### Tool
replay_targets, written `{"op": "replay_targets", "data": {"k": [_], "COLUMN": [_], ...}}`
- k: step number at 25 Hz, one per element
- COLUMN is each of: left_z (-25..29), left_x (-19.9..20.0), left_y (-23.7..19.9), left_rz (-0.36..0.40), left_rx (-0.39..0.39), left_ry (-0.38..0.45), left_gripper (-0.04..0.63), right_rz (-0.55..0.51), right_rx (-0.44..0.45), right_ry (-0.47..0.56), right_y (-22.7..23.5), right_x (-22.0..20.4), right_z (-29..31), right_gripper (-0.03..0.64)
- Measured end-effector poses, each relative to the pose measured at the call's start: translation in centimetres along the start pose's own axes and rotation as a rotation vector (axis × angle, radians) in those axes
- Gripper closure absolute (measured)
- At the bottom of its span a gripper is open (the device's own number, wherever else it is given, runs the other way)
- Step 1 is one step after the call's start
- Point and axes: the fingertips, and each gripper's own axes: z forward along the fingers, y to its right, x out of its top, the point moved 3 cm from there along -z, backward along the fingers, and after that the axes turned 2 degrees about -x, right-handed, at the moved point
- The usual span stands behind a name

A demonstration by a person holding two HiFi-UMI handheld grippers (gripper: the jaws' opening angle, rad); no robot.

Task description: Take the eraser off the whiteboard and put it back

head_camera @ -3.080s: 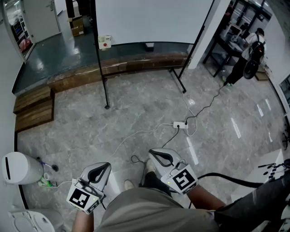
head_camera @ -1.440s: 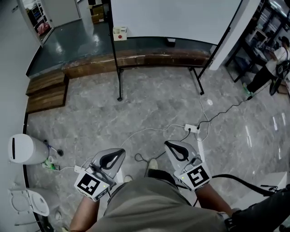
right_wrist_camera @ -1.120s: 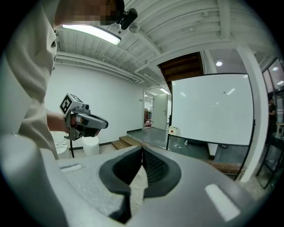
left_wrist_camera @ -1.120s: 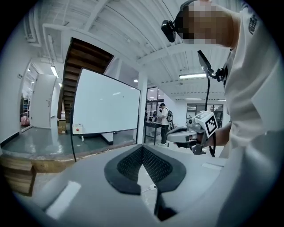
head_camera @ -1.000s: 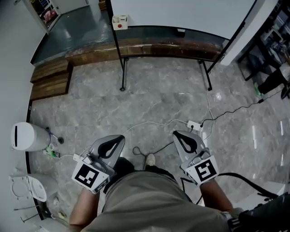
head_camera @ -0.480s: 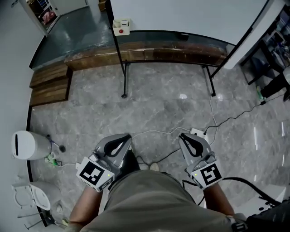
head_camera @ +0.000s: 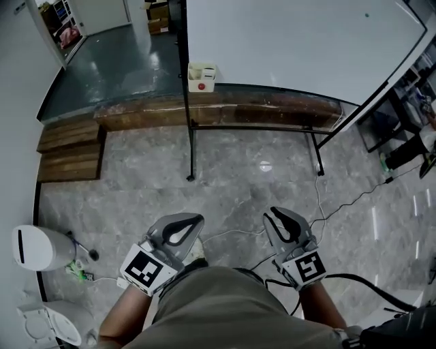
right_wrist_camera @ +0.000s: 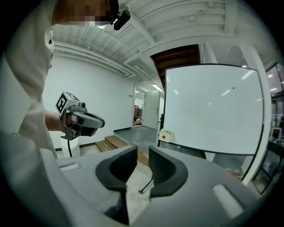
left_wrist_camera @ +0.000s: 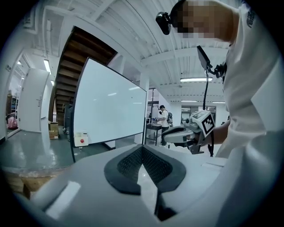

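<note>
Grey stone floor [head_camera: 231, 170], one open stretch between me and the board. 1 whiteboard [head_camera: 300, 41] on a black stand, straight ahead and well apart from both grippers, 2 stand legs [head_camera: 191, 146] down on the floor. 1 long wooden kerb [head_camera: 266, 112] runs under the board, with 2 wooden steps [head_camera: 68, 146] off its left end. 1 white cylinder bin [head_camera: 34, 247] far left, clear of the path. 1 person [left_wrist_camera: 164, 119] stands at a bench behind the board's right side.

Left gripper [left_wrist_camera: 143, 148]: pads pressed together, nothing in them. Right gripper [right_wrist_camera: 143, 153]: jaws have just been opening, a narrow gap now, nothing between them.

1 cream box with a red button [head_camera: 201, 76] on the stand's left post. 2 cables on the floor in the way: 1 white [head_camera: 228, 234], 1 black [head_camera: 354, 198].

Eraser: can't pick it out in any view. 1 dark speck [head_camera: 366, 15] on the board face, too small to identify.
</note>
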Motion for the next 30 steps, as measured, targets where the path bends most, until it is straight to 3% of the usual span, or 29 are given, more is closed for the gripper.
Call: {"op": "replay_targets", "data": {"k": [8,18,23,30], "left_z": [-3.4,-3.4,-1.2,4.8], "left_x": [-1.1,-0.8,0.0,2.6], "left_y": [-9.6,-14.0,-18.4,-24.3], "left_rz": [-0.011,-0.058,-0.081,-0.056], "left_rx": [0.030,0.064,0.093,0.078], "left_ry": [-0.023,0.001,-0.003,-0.011], "left_gripper": [0.591,0.591,0.591,0.591], "right_rz": [-0.009,0.002,0.015,0.021], "right_rx": [-0.055,-0.062,-0.049,-0.038], "right_ry": [0.013,0.044,0.039,0.034], "right_y": [-0.5,2.3,5.1,10.6], "right_x": [3.4,5.2,6.0,6.8], "right_z": [10.7,20.0,26.2,34.4], "right_gripper": [0.540,0.528,0.512,0.498]}}
